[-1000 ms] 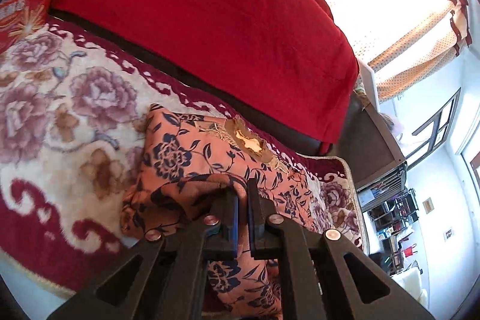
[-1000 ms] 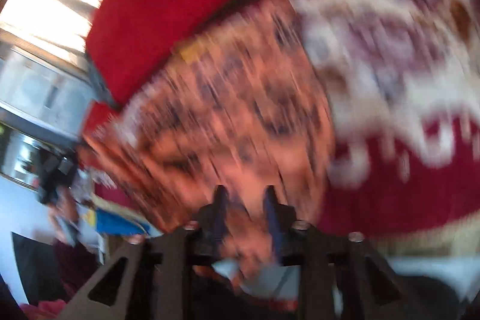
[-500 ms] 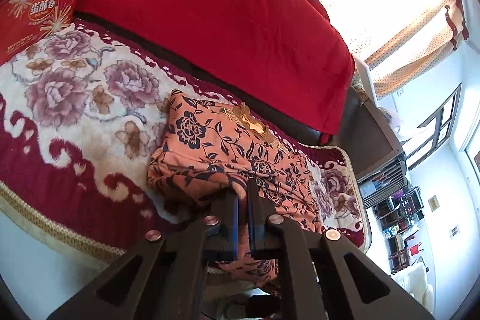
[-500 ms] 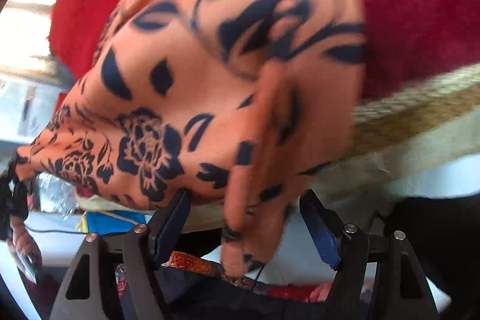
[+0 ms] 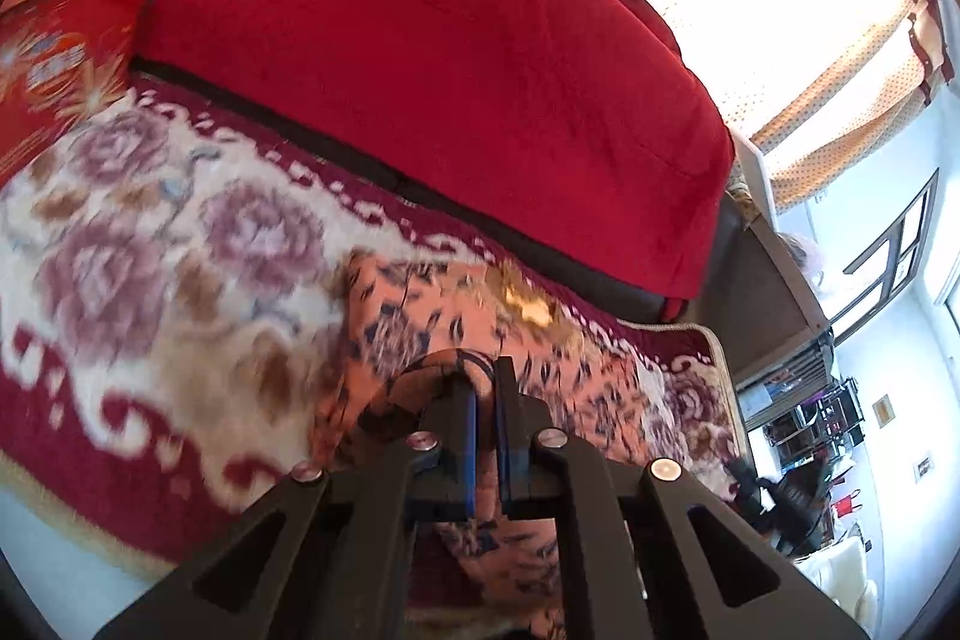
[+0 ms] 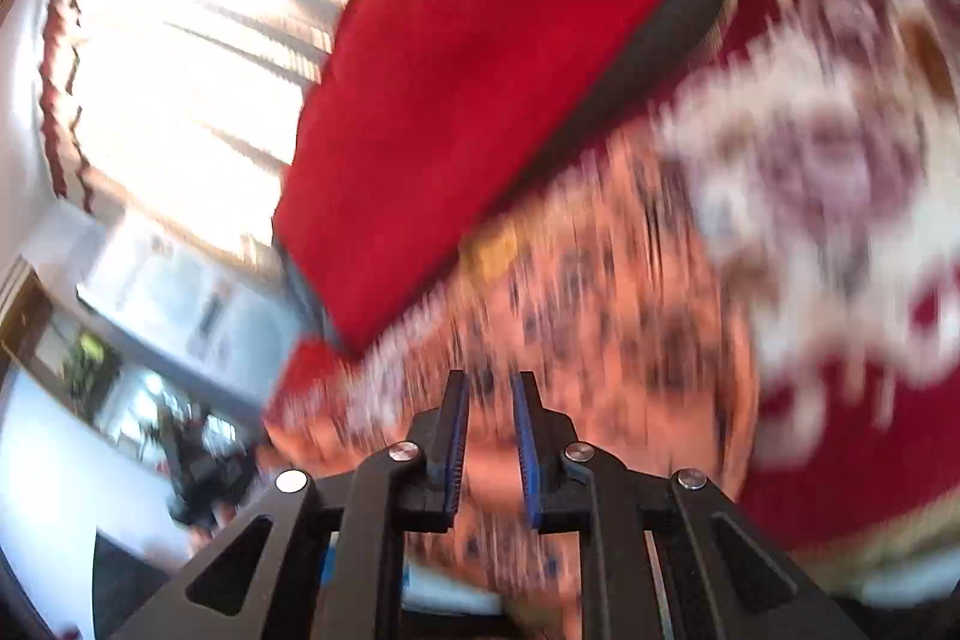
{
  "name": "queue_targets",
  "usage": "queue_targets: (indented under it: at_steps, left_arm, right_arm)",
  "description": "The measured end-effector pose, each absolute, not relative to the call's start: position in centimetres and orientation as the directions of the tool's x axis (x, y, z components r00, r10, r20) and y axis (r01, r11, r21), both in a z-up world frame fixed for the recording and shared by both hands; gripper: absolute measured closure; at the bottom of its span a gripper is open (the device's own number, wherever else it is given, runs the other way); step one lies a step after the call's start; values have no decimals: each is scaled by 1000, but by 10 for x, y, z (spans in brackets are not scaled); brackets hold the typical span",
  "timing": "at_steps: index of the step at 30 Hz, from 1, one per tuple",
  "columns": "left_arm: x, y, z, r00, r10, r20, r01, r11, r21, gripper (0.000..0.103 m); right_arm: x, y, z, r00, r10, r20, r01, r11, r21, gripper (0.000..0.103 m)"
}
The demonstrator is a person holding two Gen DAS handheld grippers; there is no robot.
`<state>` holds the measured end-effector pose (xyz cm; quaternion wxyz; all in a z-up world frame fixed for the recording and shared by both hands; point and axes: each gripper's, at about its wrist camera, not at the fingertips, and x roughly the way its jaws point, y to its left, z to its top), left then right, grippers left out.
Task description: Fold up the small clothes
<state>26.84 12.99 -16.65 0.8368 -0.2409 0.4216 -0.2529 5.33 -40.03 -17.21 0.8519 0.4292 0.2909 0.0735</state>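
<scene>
one orange floral garment on one rug; left tool pinching garment; right tool closing, unclamped

The garment lies on the sofa's patterned blanket, toward its three-o'clock end in the left wrist view. Behind both, at twelve o'clock, the plain throw drapes the sofa back. A cushion stands at nine o'clock. Curtains hang beyond the throw, at two o'clock.
</scene>
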Motion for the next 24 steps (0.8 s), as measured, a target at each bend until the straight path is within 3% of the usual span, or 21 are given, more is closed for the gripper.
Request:
queue_targets:
  at_steps: [3,7,10,11,12,13,14,17,22,24]
  left_arm:
    - [302,110,-171,495,-613,-615,209,771,-601,98]
    - [307,91,-176,493,-616,-614,243,775,-583,98]
    - [294,96,-177,509,-610,-607,243,778,-579,98]
    - [289,100,-177,513,-612,-602,238,775,-585,98]
    - [283,105,-176,516,-614,-597,232,771,-593,98]
    - [277,111,-175,519,-618,-590,225,765,-603,98]
    - [269,116,-173,524,-621,-584,223,761,-609,98]
    - [250,123,-166,533,-620,-577,231,762,-605,98]
    - [219,130,-157,533,-626,-569,242,758,-606,98]
    - [208,134,-154,534,-630,-564,243,753,-611,98]
  right_arm:
    - [105,-436,-159,849,325,-417,158,596,787,87]
    - [137,-421,-175,739,392,-548,204,645,736,83]
    - [100,-407,-197,611,463,-642,224,676,702,80]
    - [86,-397,-208,567,471,-676,235,693,681,76]
    - [70,-386,-217,532,472,-703,243,710,661,55]
    - [58,-378,-227,506,466,-726,254,724,642,27]
    - [42,-368,-241,485,464,-741,270,727,632,22]
    - [0,-351,-273,453,508,-733,317,677,664,21]
    - [-17,-328,-327,416,447,-792,371,712,596,21]
    - [-12,-319,-345,469,460,-754,368,674,640,21]
